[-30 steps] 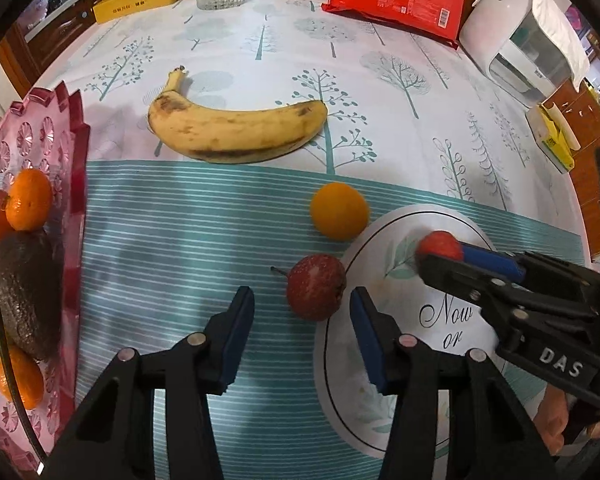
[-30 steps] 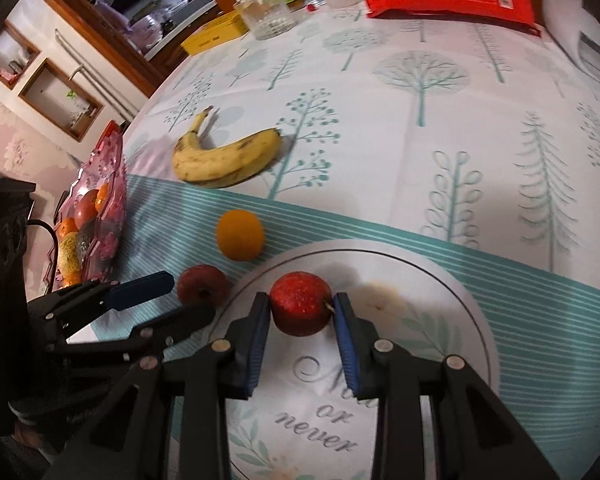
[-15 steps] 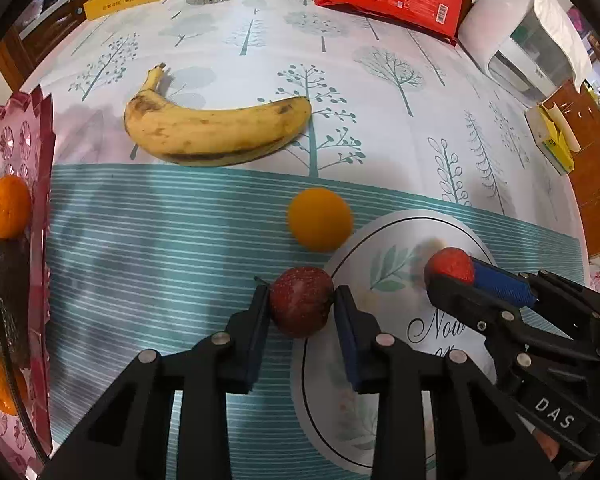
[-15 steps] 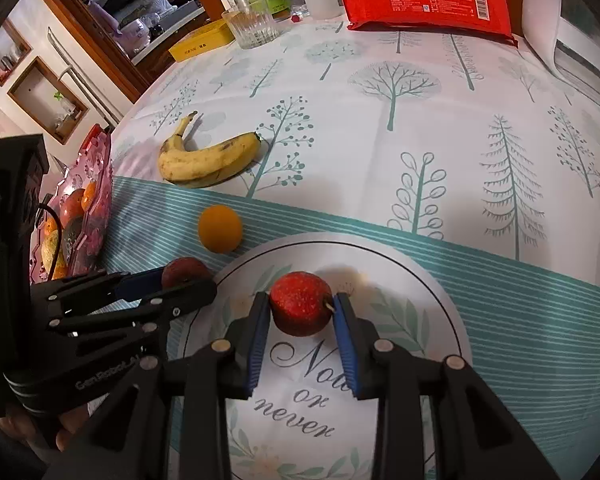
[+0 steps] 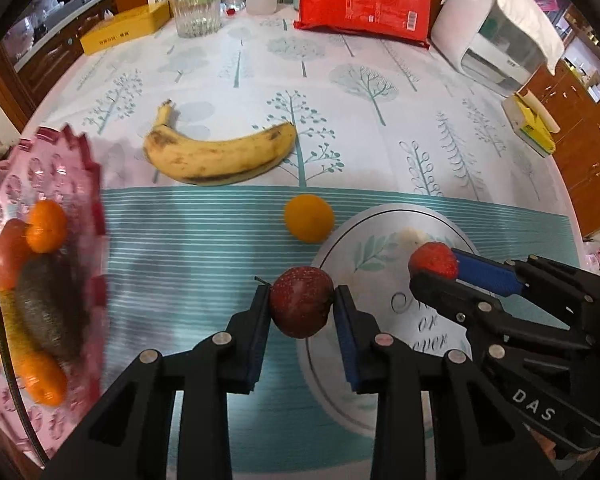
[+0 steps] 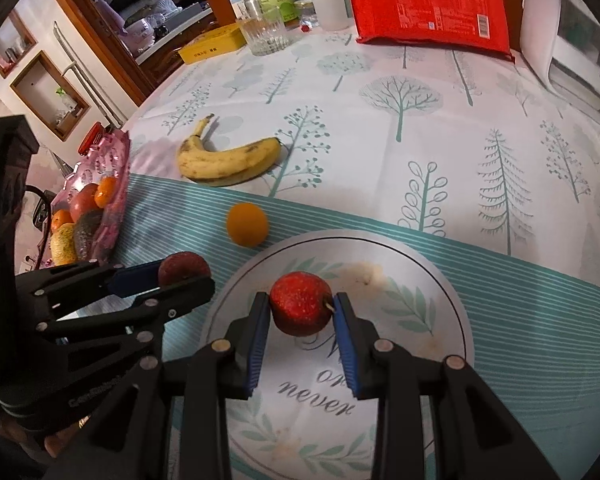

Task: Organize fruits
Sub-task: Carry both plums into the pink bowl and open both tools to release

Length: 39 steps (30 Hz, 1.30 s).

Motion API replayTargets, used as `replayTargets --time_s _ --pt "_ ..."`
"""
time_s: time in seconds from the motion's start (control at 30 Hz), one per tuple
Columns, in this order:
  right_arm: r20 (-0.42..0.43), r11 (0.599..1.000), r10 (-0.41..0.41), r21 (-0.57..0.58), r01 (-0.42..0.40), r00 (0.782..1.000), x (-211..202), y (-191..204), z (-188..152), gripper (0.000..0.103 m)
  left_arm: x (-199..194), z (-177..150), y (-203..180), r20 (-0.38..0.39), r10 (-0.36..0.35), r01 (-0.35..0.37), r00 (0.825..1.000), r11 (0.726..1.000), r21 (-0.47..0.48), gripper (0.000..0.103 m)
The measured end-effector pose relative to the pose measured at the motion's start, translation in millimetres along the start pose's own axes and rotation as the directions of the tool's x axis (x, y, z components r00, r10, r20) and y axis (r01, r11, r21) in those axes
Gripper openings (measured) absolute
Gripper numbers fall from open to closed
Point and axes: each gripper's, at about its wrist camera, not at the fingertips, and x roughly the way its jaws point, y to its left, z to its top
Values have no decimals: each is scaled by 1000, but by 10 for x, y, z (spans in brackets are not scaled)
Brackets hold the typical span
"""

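Observation:
My left gripper [image 5: 301, 307] is shut on a dark red fruit [image 5: 301, 307] and holds it above the striped cloth; it also shows in the right wrist view [image 6: 184, 268]. My right gripper [image 6: 301, 309] is shut on a brighter red fruit [image 6: 301, 309] above the round printed patch; that fruit also shows in the left wrist view [image 5: 433, 260]. An orange [image 5: 309, 218] and a spotted banana [image 5: 220, 154] lie on the cloth beyond. A pink fruit tray [image 5: 88, 168] at the left holds oranges, a red fruit and a dark avocado.
At the table's far edge stand a glass [image 5: 198, 4], a yellow box [image 5: 124, 28], a red packet [image 5: 364, 0] and a white appliance [image 5: 496, 28]. A tissue pack [image 5: 532, 124] lies at the right edge.
My left gripper closed on the dark red fruit and lifted it. The pink tray now shows more fully at the left. My right gripper kept its hold on the brighter red fruit.

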Motion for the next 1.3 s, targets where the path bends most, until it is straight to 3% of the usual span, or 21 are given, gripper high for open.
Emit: replayTargets --time_s 0.37,0.73,1.0,1.3 --pt "43 999 21 -24 -20 999 -332 551 -90 33 -722 -220 299 59 27 -29 998 999 33 30" --pt "111 995 47 -98 -36 993 -541 1384 89 33 -1271 -305 1074 117 92 -89 989 995 -32 30" --pt "113 990 66 -128 -51 991 -416 1960 239 33 -1429 -311 1728 117 129 -121 985 990 -76 30" --pt "70 992 49 -117 -41 996 -20 2381 311 33 -1266 -306 2193 66 128 -124 990 990 -67 30"
